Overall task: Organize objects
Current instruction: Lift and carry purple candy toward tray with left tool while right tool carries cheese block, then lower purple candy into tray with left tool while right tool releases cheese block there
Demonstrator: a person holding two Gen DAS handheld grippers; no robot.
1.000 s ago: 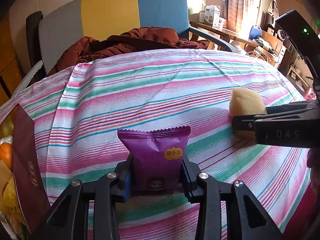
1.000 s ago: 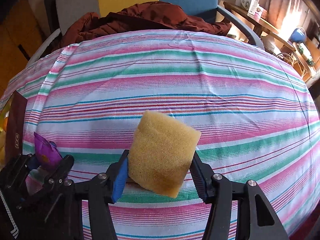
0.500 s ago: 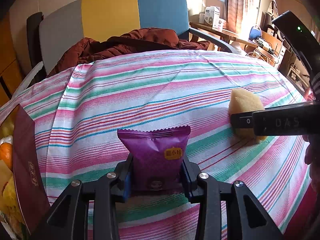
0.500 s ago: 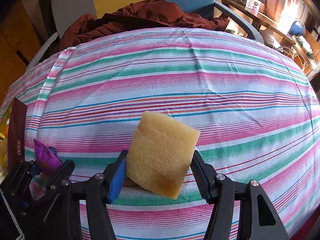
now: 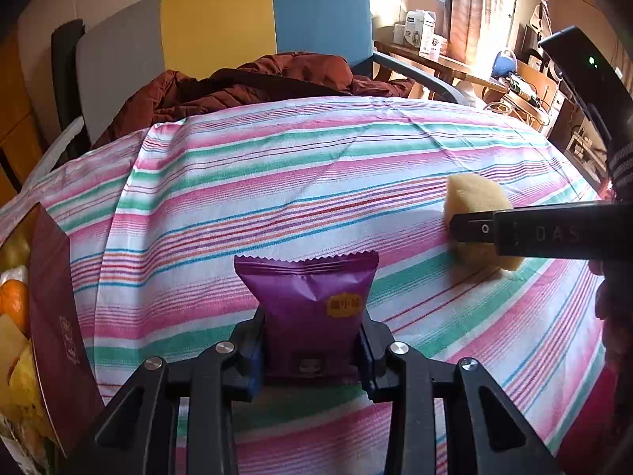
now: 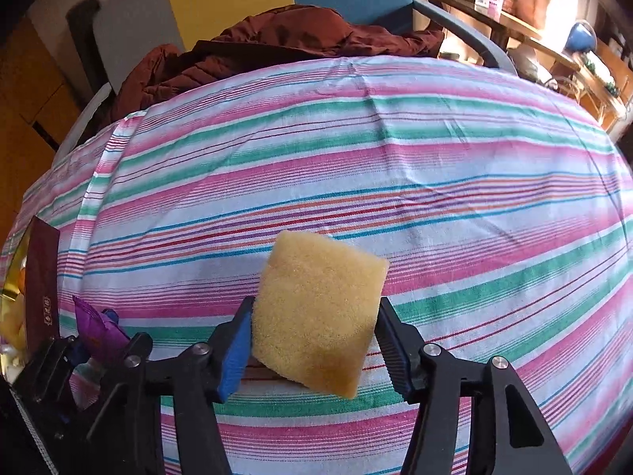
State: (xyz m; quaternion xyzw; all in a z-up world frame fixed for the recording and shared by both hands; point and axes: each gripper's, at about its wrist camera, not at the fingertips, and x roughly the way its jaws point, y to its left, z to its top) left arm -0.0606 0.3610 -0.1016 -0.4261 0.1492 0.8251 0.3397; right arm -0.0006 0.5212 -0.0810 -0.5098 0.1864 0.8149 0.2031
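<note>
Your purple snack packet (image 5: 310, 308) stands upright, pinched between the fingers of your left gripper (image 5: 312, 350), which have just closed further on it. Right of it, your right gripper (image 6: 314, 340) has just tightened on the yellow sponge (image 6: 318, 308), tilted above the striped cloth (image 6: 356, 166) covering the desk.

a pink, green and white striped tablecloth (image 5: 277, 182) covers the table; behind it, a dark red quilted jacket (image 5: 253, 87) lies heaped on a grey, yellow and blue chair (image 5: 221, 19), with small boxes (image 5: 421, 31) on a sunlit wooden sideboard (image 5: 443, 64).
</note>
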